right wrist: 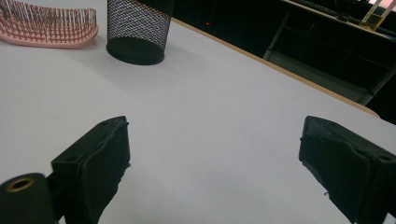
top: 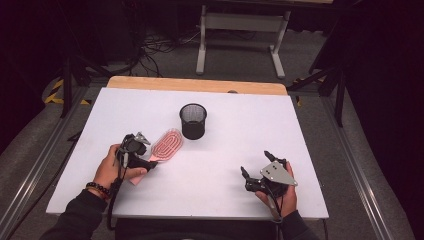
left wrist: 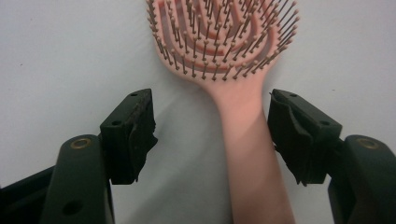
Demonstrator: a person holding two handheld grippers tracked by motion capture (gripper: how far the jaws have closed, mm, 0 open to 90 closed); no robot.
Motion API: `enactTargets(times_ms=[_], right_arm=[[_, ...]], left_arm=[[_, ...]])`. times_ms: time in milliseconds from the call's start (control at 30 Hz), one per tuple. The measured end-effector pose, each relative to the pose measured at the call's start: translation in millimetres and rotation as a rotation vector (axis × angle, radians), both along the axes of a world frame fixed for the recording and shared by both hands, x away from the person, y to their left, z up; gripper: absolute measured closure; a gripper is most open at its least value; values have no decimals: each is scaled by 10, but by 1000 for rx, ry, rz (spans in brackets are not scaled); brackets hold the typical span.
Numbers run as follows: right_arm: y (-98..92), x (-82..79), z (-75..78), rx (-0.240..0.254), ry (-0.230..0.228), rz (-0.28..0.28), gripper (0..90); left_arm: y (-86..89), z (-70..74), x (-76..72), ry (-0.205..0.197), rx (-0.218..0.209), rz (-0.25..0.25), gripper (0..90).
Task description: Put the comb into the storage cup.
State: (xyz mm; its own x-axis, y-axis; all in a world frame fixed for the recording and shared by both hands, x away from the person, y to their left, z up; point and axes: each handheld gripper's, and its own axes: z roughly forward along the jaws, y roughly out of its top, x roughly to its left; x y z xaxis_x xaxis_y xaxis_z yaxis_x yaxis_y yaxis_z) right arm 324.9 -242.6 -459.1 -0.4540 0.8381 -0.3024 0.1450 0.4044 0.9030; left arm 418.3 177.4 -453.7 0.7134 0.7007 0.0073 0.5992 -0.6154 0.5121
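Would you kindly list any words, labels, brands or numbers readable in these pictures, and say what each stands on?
None can be read: the pink hairbrush, the black mesh cup, the white table and both hand-held grippers bear no legible text.

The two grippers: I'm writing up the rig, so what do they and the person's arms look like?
Both are black handheld tools with two blocky black jaws whose pads look worn. The right gripper carries a grey three-cornered plate with small holes on top; the left gripper has a smaller grey piece. A dark cable trails from each. The person wears dark long sleeves and a beaded bracelet on the left wrist.
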Motion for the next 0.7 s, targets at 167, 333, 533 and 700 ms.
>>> enactTargets(times_ms=[167,333,533,700], right_arm=[[-6,7,-5,-6,2,-5,97],[-3,15,-16,-11,9,-4,101],[10,24,-29,-20,17,2,102],[7,31,-34,-17,26,9,102]], left_arm=[[-32,-24,26,-1,-1,2,356],[-62,-19,29,-4,-9,-10,440],[-52,-24,22,-6,-27,-4,504],[-58,-36,-13,-29,-41,-28,678]])
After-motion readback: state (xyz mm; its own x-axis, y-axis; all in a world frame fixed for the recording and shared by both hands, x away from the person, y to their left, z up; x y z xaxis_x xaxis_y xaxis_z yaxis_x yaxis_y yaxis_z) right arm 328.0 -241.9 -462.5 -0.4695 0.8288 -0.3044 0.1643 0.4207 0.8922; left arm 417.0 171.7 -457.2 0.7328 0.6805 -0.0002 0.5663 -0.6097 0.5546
